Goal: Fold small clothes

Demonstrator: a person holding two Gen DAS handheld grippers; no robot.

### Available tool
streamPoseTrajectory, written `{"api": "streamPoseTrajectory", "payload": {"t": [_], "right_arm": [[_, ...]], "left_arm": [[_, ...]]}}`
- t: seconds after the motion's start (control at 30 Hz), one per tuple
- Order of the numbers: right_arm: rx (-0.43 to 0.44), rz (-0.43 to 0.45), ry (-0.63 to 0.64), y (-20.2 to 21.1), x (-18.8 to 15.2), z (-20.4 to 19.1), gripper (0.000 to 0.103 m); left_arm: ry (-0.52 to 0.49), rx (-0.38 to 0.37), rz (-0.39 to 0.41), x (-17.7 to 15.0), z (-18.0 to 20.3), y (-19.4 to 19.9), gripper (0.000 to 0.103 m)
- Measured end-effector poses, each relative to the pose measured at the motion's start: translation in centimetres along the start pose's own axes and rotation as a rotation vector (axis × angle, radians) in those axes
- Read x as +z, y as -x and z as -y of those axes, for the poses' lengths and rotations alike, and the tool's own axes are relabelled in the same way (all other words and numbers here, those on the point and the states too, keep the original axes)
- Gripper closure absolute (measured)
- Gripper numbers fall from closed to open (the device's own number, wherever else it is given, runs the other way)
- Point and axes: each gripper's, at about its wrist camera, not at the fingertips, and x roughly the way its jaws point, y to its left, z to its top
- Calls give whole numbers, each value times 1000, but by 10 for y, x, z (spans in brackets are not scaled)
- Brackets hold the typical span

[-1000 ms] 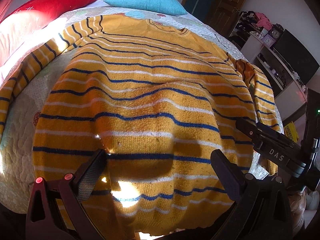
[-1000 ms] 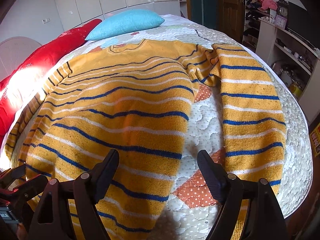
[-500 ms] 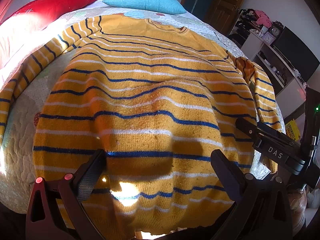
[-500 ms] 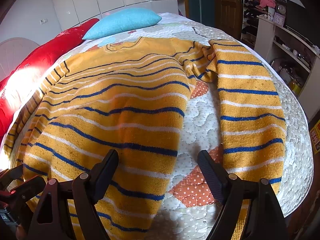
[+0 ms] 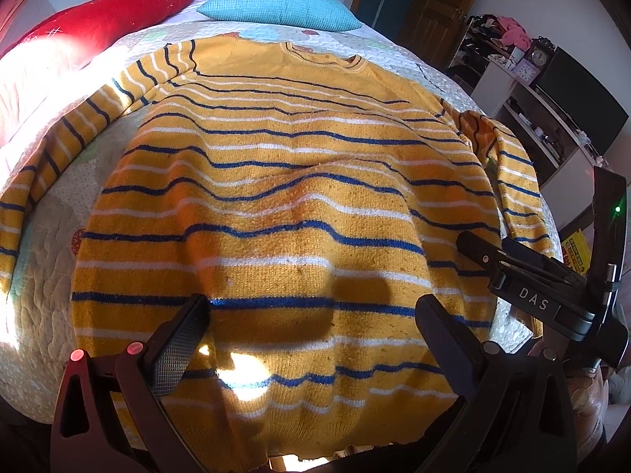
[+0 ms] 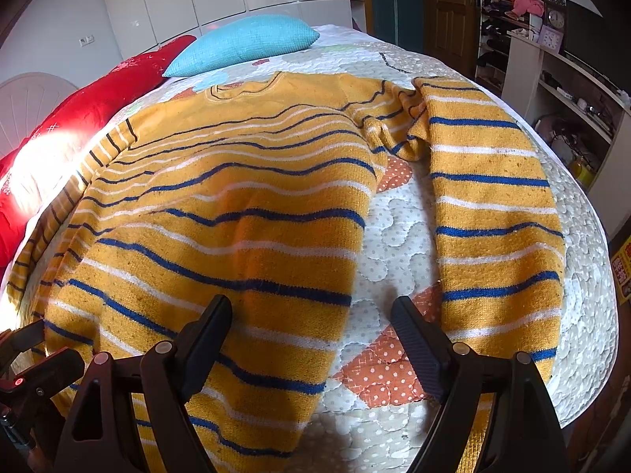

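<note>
Right wrist | sweater (image 6: 221,236) looms nearer | both grippers spread (gripping nothing)

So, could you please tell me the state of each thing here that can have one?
sweater: spread flat on the bed, unfolded, front rippled
right sleeve: laid straight beside the body, apart from it
left sleeve: stretched out along the bed's edge
left gripper: open, holding nothing
right gripper: open, holding nothing
door: shut
</note>
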Motion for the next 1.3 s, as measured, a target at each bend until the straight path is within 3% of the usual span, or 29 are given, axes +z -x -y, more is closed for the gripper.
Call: {"api": "streamPoseTrajectory", "payload": {"t": [1.3], "right_arm": [[-5,3,4,-6,-2,-1,11]], "left_arm": [[19,27,-7,1,-6,-3,0]]}}
